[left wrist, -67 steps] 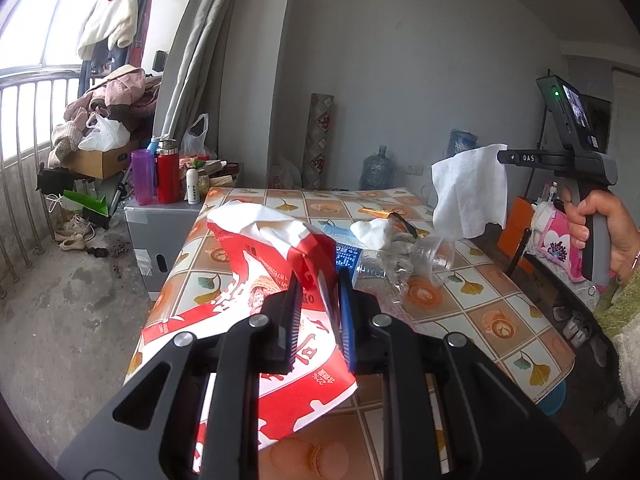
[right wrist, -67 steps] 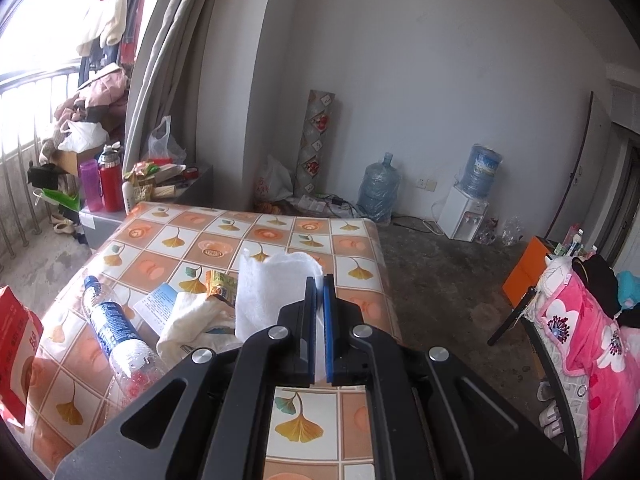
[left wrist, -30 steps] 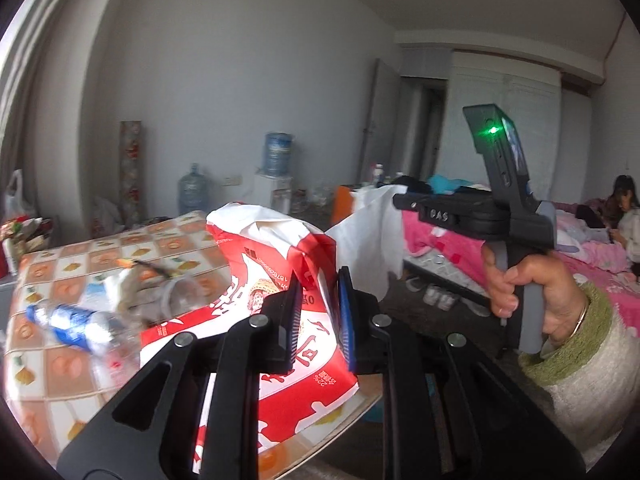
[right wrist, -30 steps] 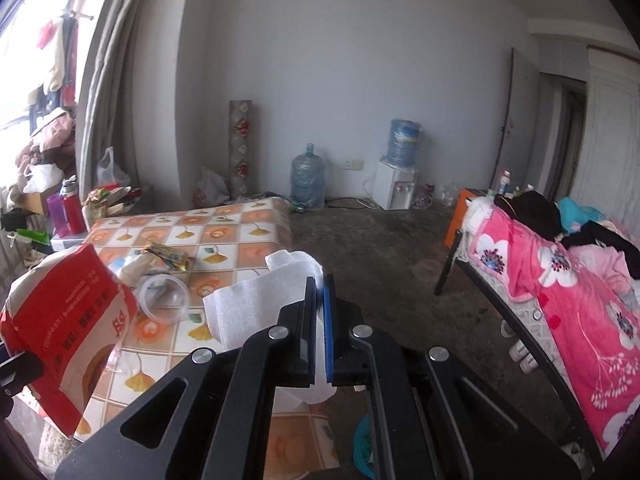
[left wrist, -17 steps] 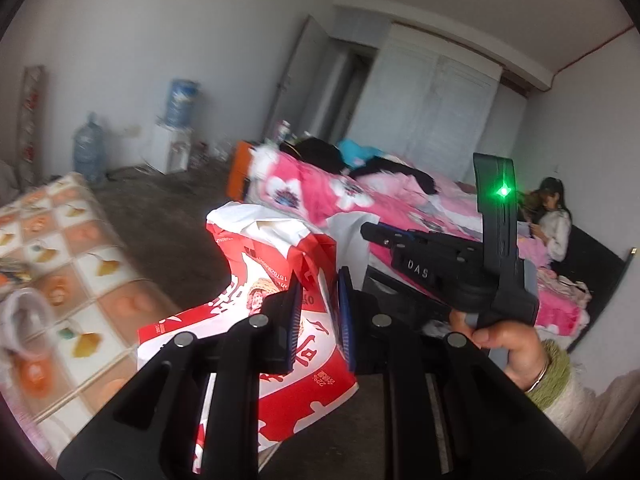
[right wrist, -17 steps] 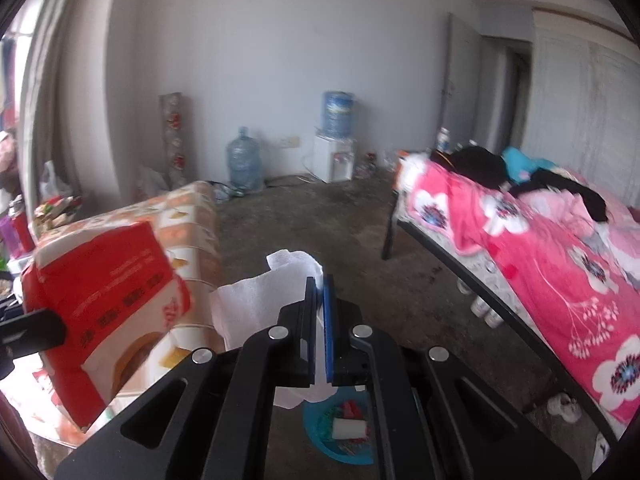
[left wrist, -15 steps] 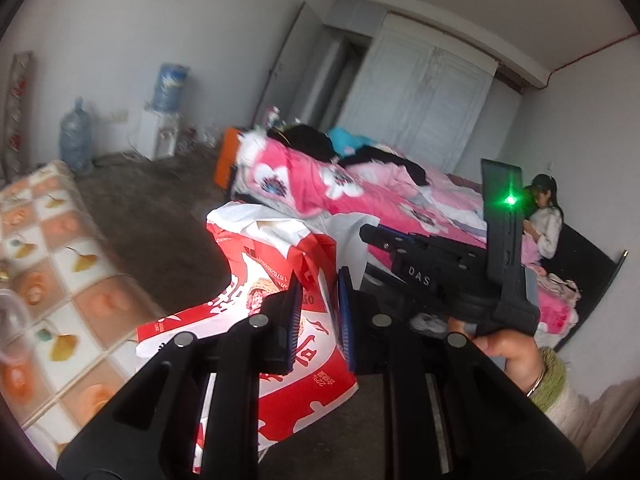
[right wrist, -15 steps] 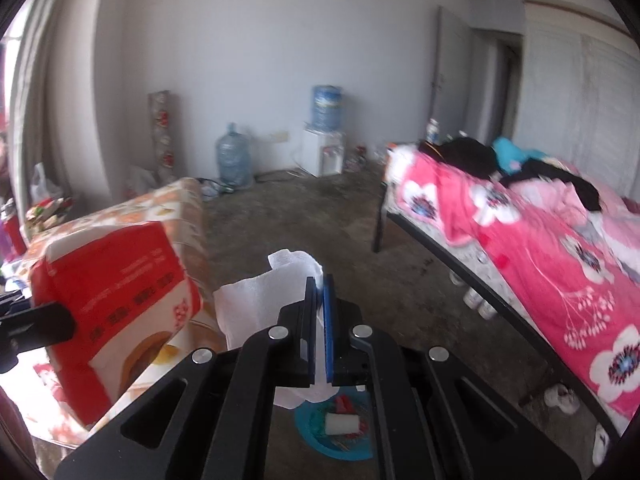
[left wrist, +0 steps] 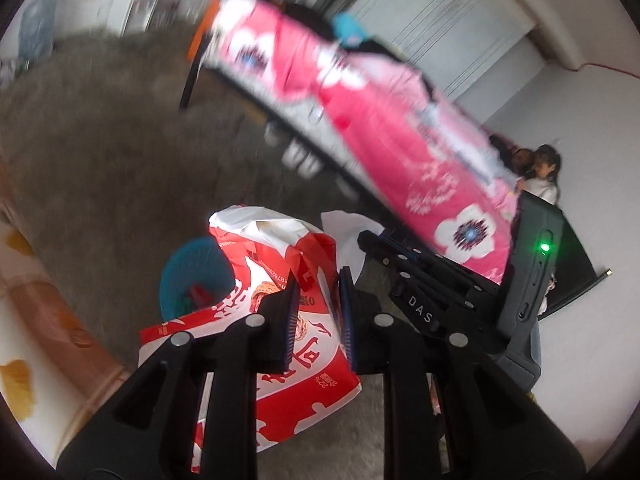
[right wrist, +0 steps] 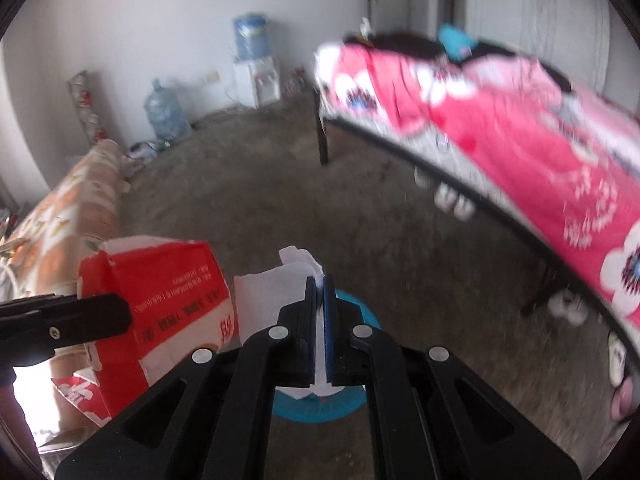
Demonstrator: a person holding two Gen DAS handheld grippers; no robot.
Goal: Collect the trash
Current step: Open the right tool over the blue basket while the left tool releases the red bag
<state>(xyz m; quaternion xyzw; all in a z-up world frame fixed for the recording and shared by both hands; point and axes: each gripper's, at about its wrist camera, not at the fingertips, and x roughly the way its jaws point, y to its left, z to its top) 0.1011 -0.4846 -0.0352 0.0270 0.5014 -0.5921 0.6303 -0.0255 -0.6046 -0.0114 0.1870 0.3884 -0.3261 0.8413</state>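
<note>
- Two pieces of trash are in hand and neither is dropped yet, so I judge the task to be at the carry-and-release stage.
- The left gripper (left wrist: 316,312) has its fingers clenched on a red-and-white paper bag (left wrist: 280,312), pinching the torn upper part; the bag hangs crumpled, with printed lettering and a white ragged mouth.
- The right gripper (right wrist: 319,332) has its fingers pressed tight on a white tissue (right wrist: 276,300), a limp folded sheet that sticks out ahead of the tips and droops below them.
- A blue waste basket (right wrist: 352,402) stands on the grey floor, directly under the right gripper in the right wrist view; in the left wrist view it shows just beside the bag, with some red scrap already inside.
- Both items are held in the air above or close over the basket, the bag to the left of the tissue.
- What is left, by my reading: let go of the tissue and the bag over the basket, then go back for whatever remains on the table (right wrist: 80,200), whose patterned cloth shows at the left; what lies on it is too blurred to name.
- A bed (right wrist: 540,132) with a pink flowered cover stands well apart, to the right.
</note>
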